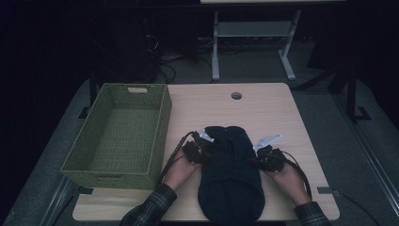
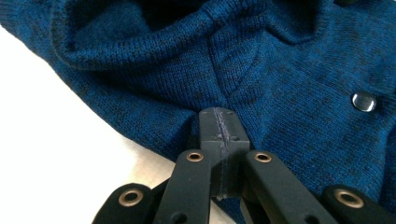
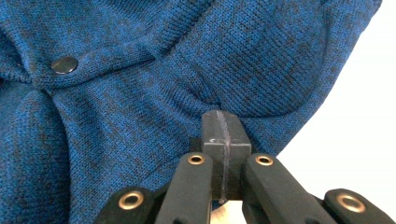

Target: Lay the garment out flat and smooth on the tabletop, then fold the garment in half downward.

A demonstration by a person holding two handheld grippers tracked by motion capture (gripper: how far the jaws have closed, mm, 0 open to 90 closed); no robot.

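garment: blue knit cardigan (image 1: 230, 174) on desk (image 1: 268, 106), just right of green basket (image 1: 117, 134)
left gripper (image 2: 219, 122): jaws closed, pinching cardigan's left edge
right gripper (image 3: 223, 125): jaws closed, pinching right edge near a snap button (image 3: 64, 65)
step: looks like mid-fold
next: probably lift both edges together, keep grip

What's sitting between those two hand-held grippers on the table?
A dark blue knitted garment with snap buttons lies between the left hand-held gripper and the right hand-held gripper; each pinches an edge of it, as the high view shows.
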